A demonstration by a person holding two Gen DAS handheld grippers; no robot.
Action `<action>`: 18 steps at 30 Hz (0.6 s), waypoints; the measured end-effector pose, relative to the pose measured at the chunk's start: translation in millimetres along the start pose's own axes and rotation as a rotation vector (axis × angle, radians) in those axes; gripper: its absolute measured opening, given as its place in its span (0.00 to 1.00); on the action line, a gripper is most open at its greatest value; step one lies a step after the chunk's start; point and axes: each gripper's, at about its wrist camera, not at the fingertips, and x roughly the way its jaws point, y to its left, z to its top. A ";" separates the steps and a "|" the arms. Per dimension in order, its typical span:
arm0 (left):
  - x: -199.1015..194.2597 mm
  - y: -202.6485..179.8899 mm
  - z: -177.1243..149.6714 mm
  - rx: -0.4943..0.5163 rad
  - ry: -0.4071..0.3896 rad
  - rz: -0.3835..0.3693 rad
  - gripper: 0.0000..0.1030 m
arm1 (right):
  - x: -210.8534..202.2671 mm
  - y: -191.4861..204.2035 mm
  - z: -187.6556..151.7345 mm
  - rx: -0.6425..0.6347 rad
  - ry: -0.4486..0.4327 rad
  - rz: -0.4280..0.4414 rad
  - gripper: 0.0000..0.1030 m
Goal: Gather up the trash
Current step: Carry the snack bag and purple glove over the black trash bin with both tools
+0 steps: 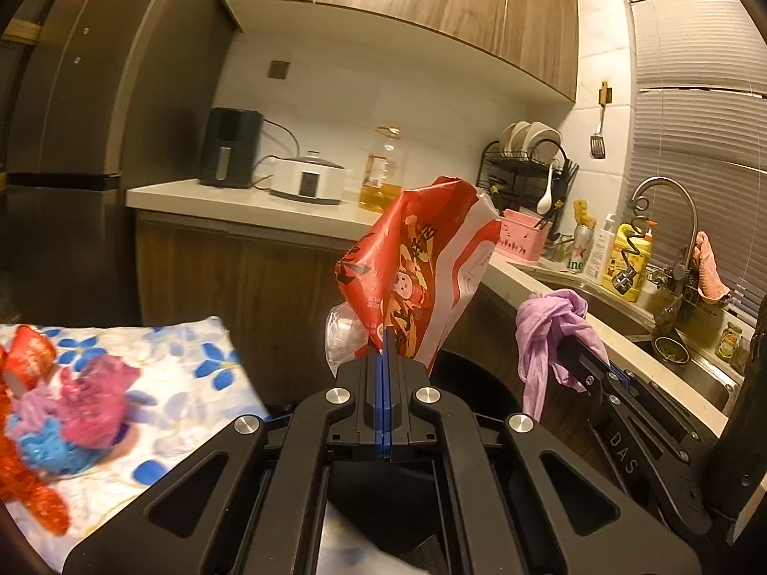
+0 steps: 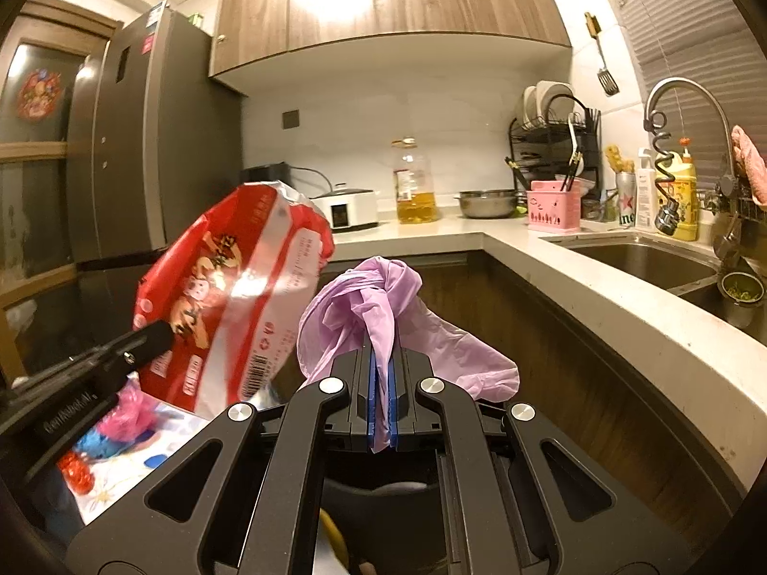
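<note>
Kitchen corner, bin (image 1: 460, 383) dark below both tools, our landmark. Left of the bin, leftover wrappers (image 1: 72, 397) sit on the floral desk (image 1: 191, 359). Above the bin, our left gripper (image 1: 386, 335) is clamped on the red snack bag (image 1: 412, 268): light, crinkly, slippery, so we pinch a flat edge. Right of that, right gripper (image 2: 382, 359) is closed on the purple plastic bag (image 2: 383, 306): limp, weightless, held by its bunched folds.

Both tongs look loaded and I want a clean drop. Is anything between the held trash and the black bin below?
Nothing visible. The red snack bag in the left tongs and the purple plastic bag in the right tongs hang in open air above the black bin; its opening is mostly hidden behind the tongs.
</note>
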 end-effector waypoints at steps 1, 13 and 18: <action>5.4 -2.5 0.1 0.000 0.002 -0.005 0.00 | 2.7 -3.4 1.5 0.003 -0.001 -0.003 0.04; 52.2 -9.8 -7.6 -0.012 0.046 -0.023 0.00 | 38.6 -17.5 3.5 0.032 0.024 0.000 0.04; 64.4 -9.5 -9.5 -0.016 0.069 -0.045 0.00 | 48.3 -20.1 4.6 0.034 0.021 0.007 0.05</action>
